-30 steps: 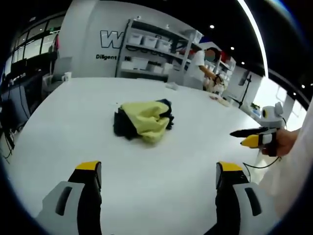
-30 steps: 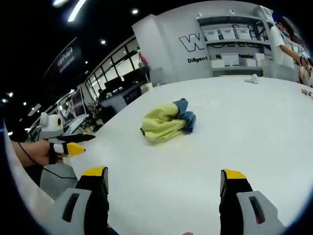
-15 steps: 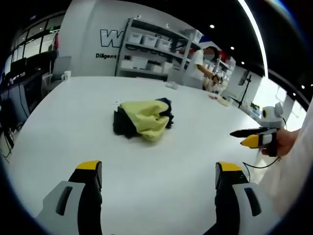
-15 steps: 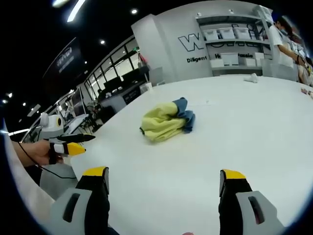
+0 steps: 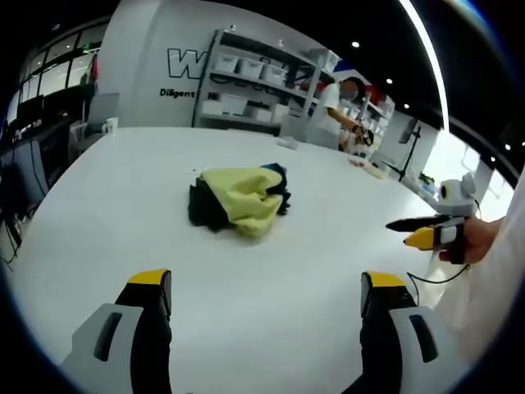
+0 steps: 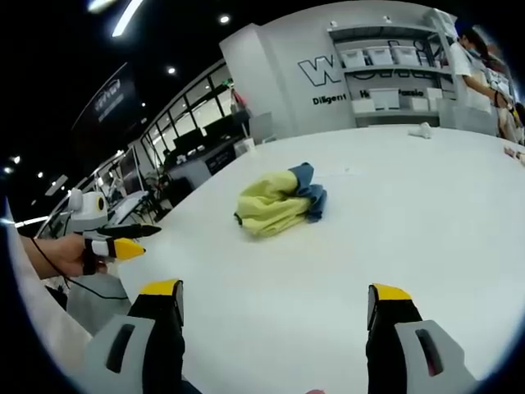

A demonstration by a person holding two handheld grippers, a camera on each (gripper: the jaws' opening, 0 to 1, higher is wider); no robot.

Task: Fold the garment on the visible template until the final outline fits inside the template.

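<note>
— Nothing on the table has shifted since the earlier pictures; what does the left gripper view give?

— Its own left gripper [image 5: 264, 287], yellow-tipped, stands with jaws spread wide and nothing between them, above a bare white table [image 5: 123, 189]. Well ahead lies a crumpled yellow, black and blue garment [image 5: 238, 199] in a heap. At the right, a hand [image 5: 478, 240] holds the other tool; its jaws cannot be read from here. Behind stand grey metal shelves [image 5: 254, 86] carrying white storage bins [image 5: 264, 71]; their contents cannot be made out.

— And the right gripper view?

— The right gripper [image 6: 274, 300] is likewise spread and empty. The garment [image 6: 279, 202] sits mid-table, apart from both tools. The left tool shows at the left edge.
</note>
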